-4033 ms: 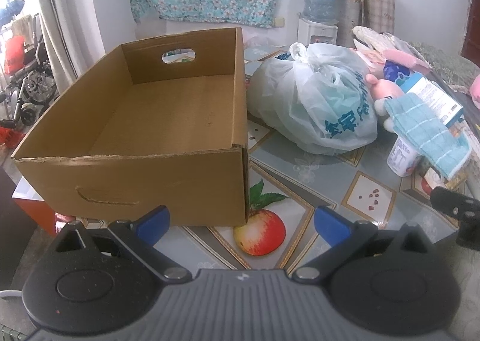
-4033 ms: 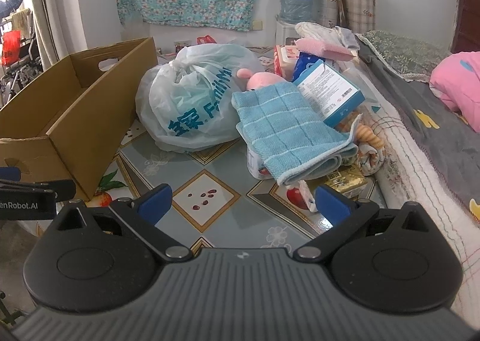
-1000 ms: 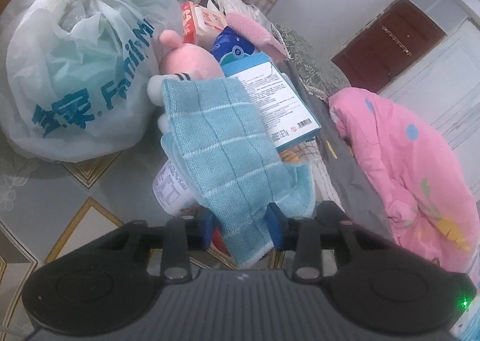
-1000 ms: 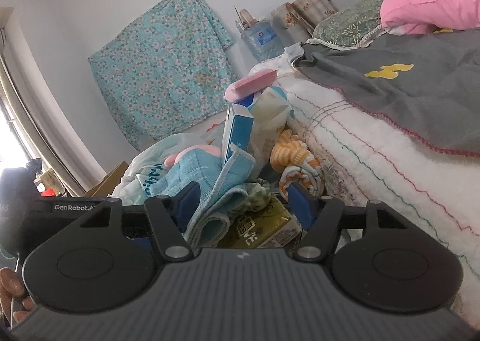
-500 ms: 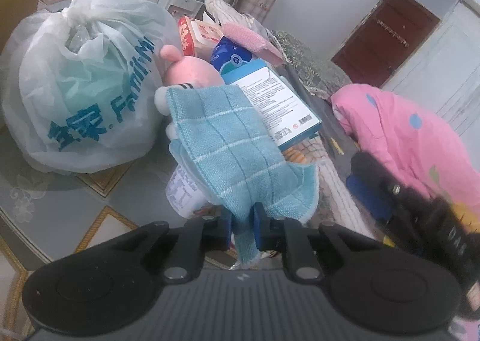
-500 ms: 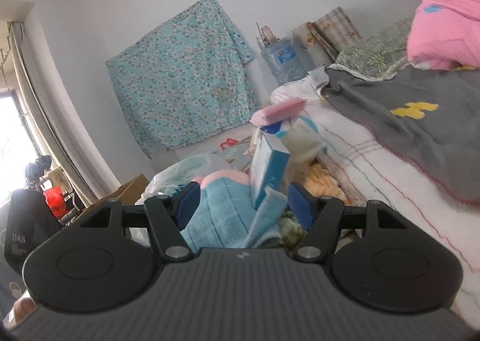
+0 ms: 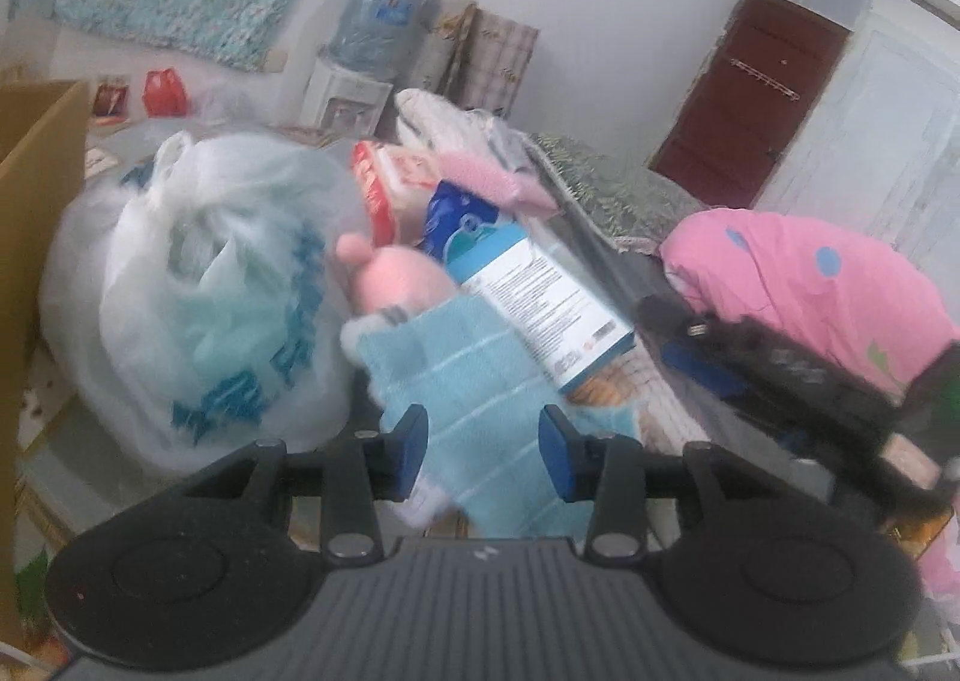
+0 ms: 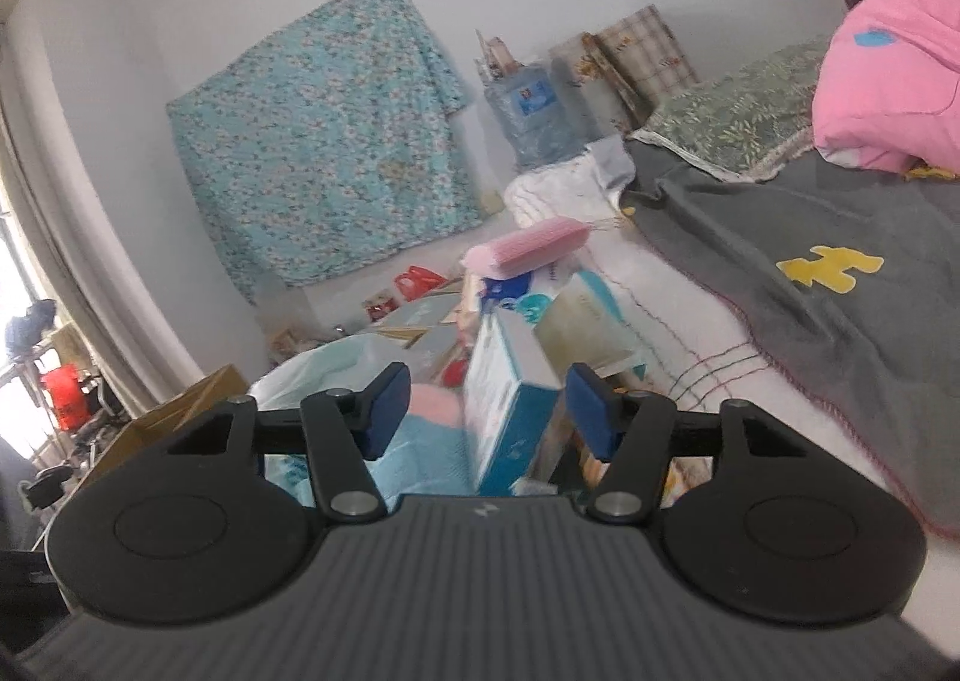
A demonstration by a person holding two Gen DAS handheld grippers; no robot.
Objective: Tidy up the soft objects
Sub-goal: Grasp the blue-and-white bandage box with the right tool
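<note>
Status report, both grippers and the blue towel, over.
Left gripper open, straddling the blue towel, not clamped. Right gripper open, around the blue-and-white box. That box lies on the towel; pink plush behind it.

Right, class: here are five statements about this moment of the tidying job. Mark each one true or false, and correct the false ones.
1. The left gripper is open, its fingers on either side of the blue towel. True.
2. The white plastic bag has red lettering. False: its lettering is blue.
3. A pink plush toy sits between the plastic bag and the blue-and-white box. True.
4. The right gripper is shut on the box. False: it is open, with the box's end between its fingers.
5. The cardboard box lies right of the bag in the left wrist view. False: it is on the left.
</note>
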